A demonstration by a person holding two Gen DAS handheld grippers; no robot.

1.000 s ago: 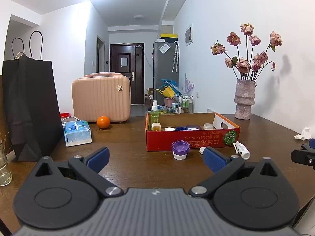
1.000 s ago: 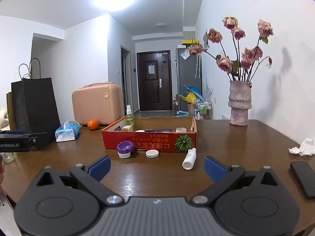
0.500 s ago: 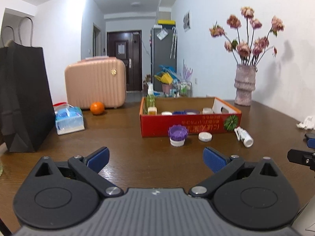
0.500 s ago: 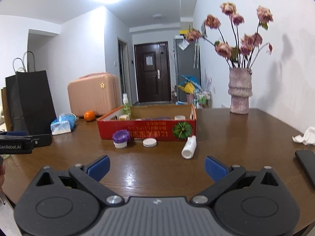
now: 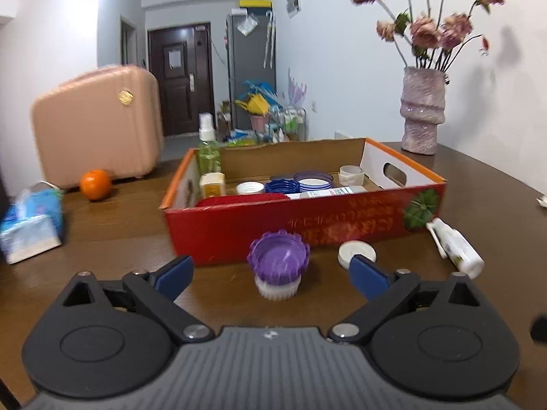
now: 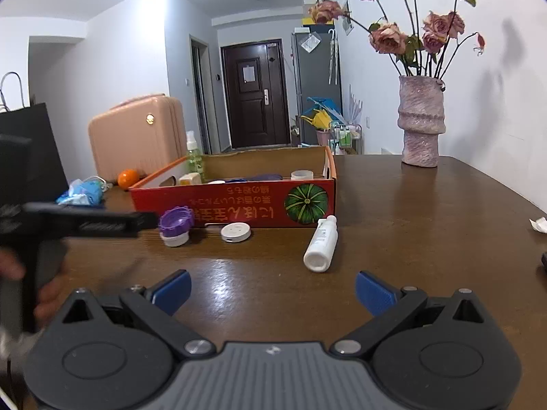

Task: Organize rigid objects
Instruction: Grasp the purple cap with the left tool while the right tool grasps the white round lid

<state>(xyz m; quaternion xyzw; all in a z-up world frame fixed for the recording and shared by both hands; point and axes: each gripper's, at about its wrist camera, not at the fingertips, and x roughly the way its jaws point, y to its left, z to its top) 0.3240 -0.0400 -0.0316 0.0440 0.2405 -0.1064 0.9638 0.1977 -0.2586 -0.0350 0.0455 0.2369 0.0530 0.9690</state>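
1. Compared with a second ago, both views have closed in on the red box, which now fills far more of each frame, and the left gripper (image 5: 270,271) has come up to the purple cap.
2. Lowest in the left wrist view, the left gripper's blue pads are spread wide and closing, with the purple cap (image 5: 278,259) just ahead between them; the pads do not press on it.
3. That cap sits stacked on a white ribbed cap (image 5: 277,288) at lower centre.
4. In the right wrist view, the right gripper (image 6: 271,294) stands wide with only bare table (image 6: 427,225) between its pads.
5. At the left edge of that view a person's hand (image 6: 20,273) holds the left gripper's body, blurred.
6. Just beyond, a round white lid (image 6: 236,232) lies flat at centre, and a white bottle (image 6: 321,243) lies on its side to its right.
7. Behind them stands the red box (image 5: 307,225), holding a green spray bottle (image 5: 208,152), several lids and a roll of tape (image 5: 351,174).
8. Left of it are a tissue pack (image 5: 30,225), an orange (image 5: 95,184) and a pink suitcase (image 5: 99,126).
9. Far right stands a vase (image 6: 421,121) of dried roses.
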